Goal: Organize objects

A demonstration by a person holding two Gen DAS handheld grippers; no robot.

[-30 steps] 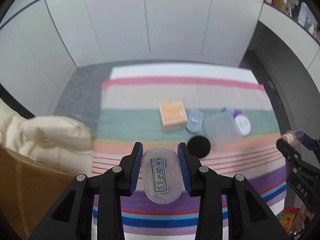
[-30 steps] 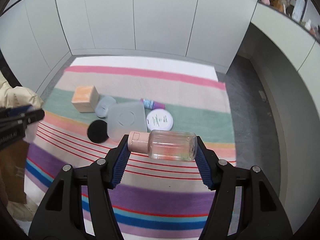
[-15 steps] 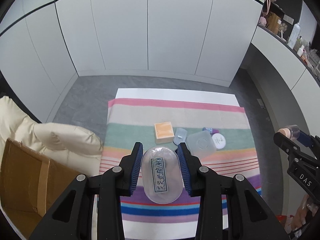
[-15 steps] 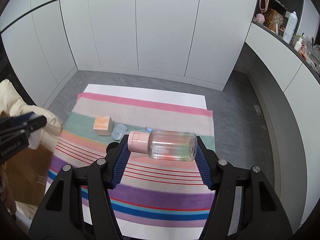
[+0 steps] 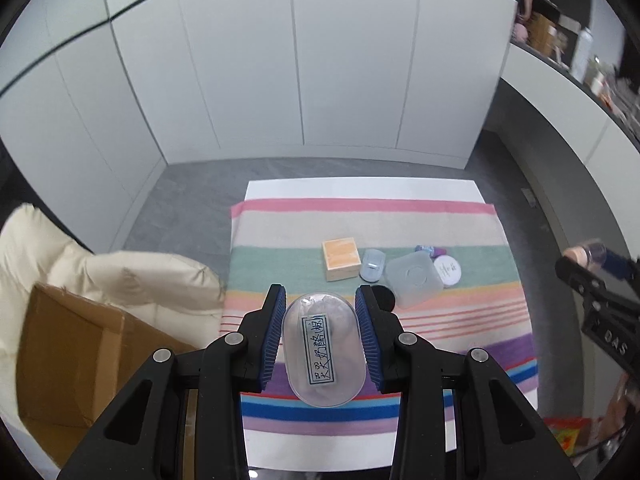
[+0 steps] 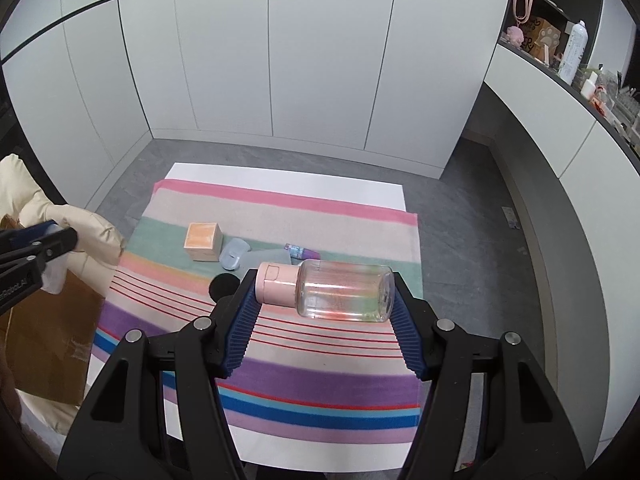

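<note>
My left gripper (image 5: pixel 321 303) is shut on a clear oval container (image 5: pixel 322 350) with a blue-lettered label, held high above the striped cloth (image 5: pixel 372 224). My right gripper (image 6: pixel 325 295) is shut on a clear bottle (image 6: pixel 345 291) with a pink cap, lying sideways between the pads. On the cloth far below sit an orange box (image 5: pixel 340 258), a small bluish case (image 5: pixel 372 265), a square translucent lid (image 5: pixel 414 277), a round white compact (image 5: pixel 448 270), a black disc (image 5: pixel 384 295) and a small purple-capped bottle (image 6: pixel 301 252).
A cream padded jacket (image 5: pixel 100 276) and a cardboard box (image 5: pixel 68 356) lie left of the cloth. White cabinet doors (image 6: pixel 280 60) stand behind. A shelf with bottles and bags (image 6: pixel 568 48) runs along the upper right. Grey floor surrounds the cloth.
Both grippers have risen well above the cloth with their loads still held; the objects below look smaller and more of the room shows.
</note>
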